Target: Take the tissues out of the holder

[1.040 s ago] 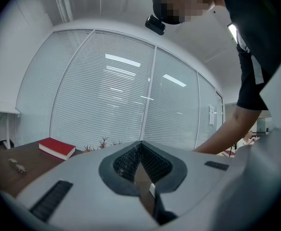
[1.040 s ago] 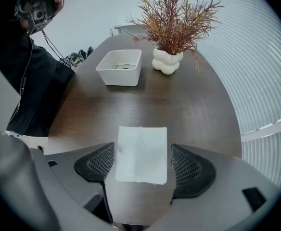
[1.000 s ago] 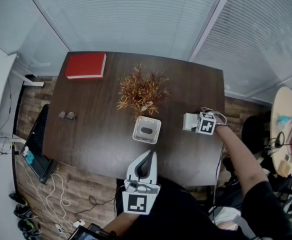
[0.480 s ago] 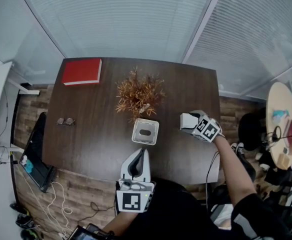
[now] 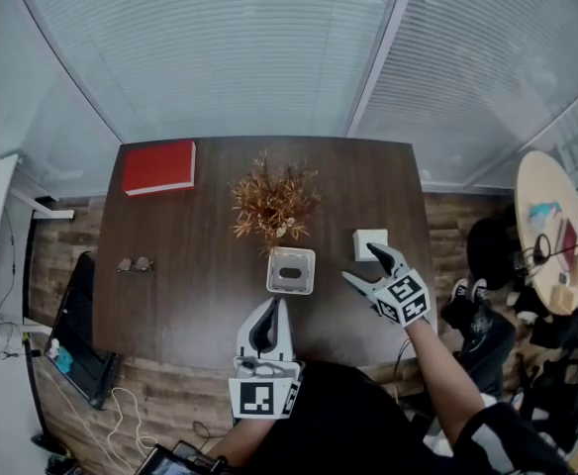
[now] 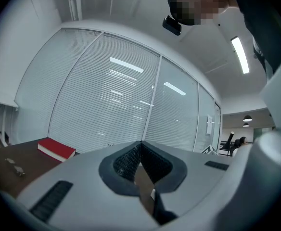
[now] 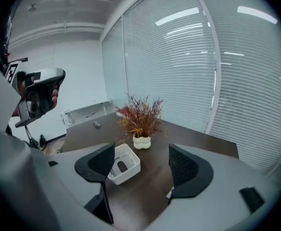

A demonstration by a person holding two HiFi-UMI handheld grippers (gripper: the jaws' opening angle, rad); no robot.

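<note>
Beside the holder (image 5: 273,271), we are holding the right gripper (image 5: 360,263) released, tissues (image 5: 369,237) already out; left gripper (image 5: 267,317) clenched, idle.

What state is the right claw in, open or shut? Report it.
Open. The right claw has jaws wide apart, only table between them.

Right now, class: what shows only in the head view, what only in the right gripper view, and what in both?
Head view only: the left gripper and the round side table. Right gripper view only: the camera on the person's head. Both: the white holder, the dried plant, the dark table and the right gripper's open jaws.
</note>
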